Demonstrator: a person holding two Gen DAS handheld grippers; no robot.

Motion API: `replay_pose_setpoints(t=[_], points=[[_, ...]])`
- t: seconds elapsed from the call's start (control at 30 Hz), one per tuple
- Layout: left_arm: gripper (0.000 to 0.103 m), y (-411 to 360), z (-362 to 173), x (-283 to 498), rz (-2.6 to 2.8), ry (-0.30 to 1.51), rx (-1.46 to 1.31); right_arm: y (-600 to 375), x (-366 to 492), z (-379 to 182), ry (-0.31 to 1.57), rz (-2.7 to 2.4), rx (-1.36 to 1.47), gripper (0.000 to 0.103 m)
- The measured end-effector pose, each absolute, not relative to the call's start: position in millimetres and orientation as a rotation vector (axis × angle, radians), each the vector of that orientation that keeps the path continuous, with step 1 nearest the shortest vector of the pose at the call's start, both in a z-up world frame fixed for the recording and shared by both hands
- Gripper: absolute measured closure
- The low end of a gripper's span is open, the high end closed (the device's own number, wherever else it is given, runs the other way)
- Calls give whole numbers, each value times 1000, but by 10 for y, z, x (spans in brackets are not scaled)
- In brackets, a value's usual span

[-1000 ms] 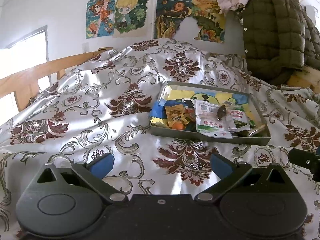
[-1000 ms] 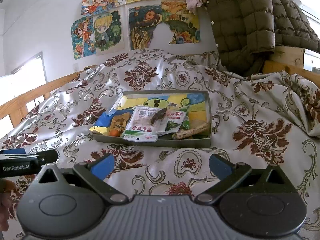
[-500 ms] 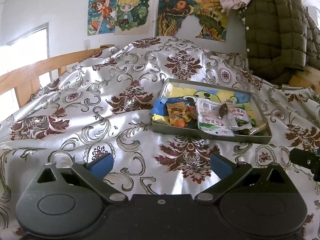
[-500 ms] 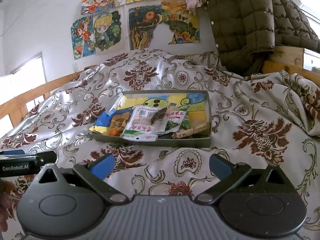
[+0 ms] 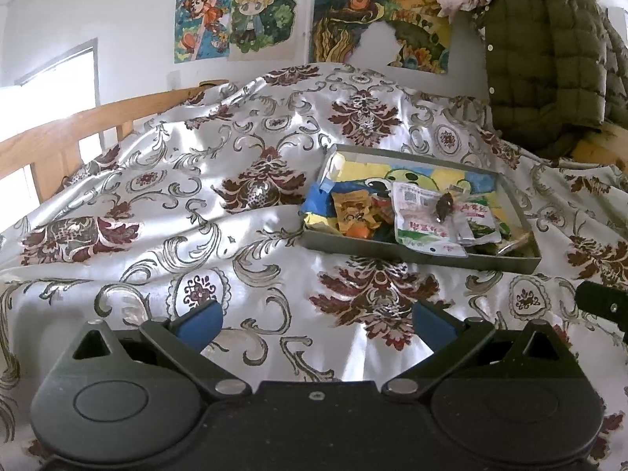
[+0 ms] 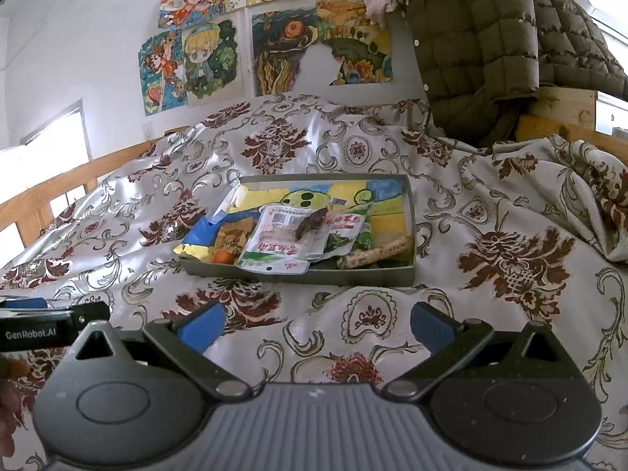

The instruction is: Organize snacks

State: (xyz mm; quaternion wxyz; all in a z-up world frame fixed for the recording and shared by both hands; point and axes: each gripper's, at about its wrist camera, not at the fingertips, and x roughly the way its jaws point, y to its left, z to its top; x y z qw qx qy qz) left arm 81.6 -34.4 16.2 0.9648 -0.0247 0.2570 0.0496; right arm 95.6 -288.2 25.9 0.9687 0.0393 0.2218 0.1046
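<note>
- Meanwhile, the left gripper [image 5: 316,324] has crept nearer the tray [image 5: 416,253] of snack packets [image 5: 422,219]; jaws wide, empty.
- Right gripper [image 6: 318,324] likewise wide; packets remain heaped.

Bedroom: bed [image 5: 235,204], wall drawings [image 5: 251,15]

Bedspread [image 5: 243,180]: silvery white satin, maroon damask medallions, grey-olive scrollwork.
Tray [image 6: 306,274]: grey-green walls; floor liner cartoon-printed in yellow, blue and green with black spots.
Snack packets: one white with red lettering [image 6: 274,247]; one orange [image 5: 353,216]; one green and white with red characters [image 6: 345,231].
Left tongs [image 5: 317,324]: black frame, blue pads.
Right tongs [image 6: 317,324]: black arms, blue pads, grey ribbed body.
Quilted jacket [image 6: 475,47]: olive green.
Wall posters [image 5: 235,19]: bright cartoon prints, mostly blue, yellow, orange and green.
</note>
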Motion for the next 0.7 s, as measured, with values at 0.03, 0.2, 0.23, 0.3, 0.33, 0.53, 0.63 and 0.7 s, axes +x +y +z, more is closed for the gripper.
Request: replay_pose_setpoints(t=[0.03,0.2,0.23,0.3,0.33,0.53,0.63,0.7], points=[[1,-342,155,815,102,521,-49,-2882,956,257,449,212,80,0],[1,-325,126,824,113,535,-52,-2858,965,222,451,216,83,0],[1,-322,118,823,115,537,-55,-2857,970,211,453,217,83,0],[1,-318,104,814,103,534,-60,-2850,974,186,458,219,80,0],[1,-318,96,809,102,532,-60,-2848,979,169,462,219,78,0],[1,-334,5,812,95,545,-45,-2841,1006,92,484,221,71,0],[1,-333,-39,808,89,558,-50,-2835,1016,65,491,222,73,0],[1,-335,-59,808,91,565,-47,-2833,1026,43,502,221,78,0]])
